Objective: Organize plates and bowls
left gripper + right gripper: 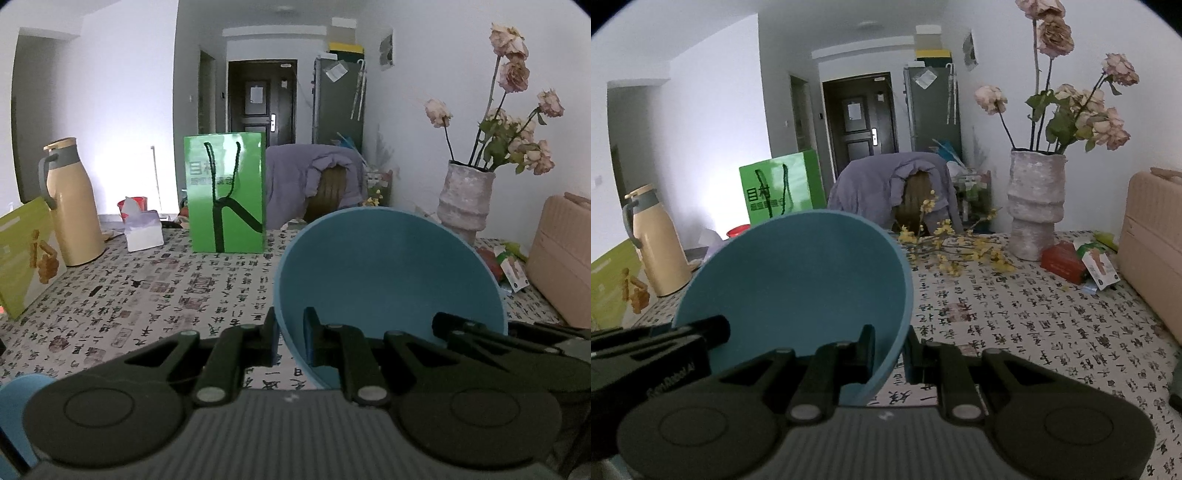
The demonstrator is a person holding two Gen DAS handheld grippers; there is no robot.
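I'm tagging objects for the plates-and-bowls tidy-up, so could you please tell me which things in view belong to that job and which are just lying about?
Part of the job:
- blue bowl, its rim clamped by the left gripper and the right gripper

Just lying about:
- green bag
- thermos jug
- tissue box
- vase of dried roses
- yellow flower sprigs
- red box

Both wrist views close, angled down, sharing blue bowl (pixel 388 273)

You have the bowl (pixel 388 280) raised over the worktop (pixel 166 295), one hand-held gripper (pixel 291 332) pinching its left rim, the other hand-held gripper (pixel 890 350) its right. Behind it stands the bag (pixel 225 192), the flask (pixel 74 206) far left, the vase (pixel 1034 206) right.
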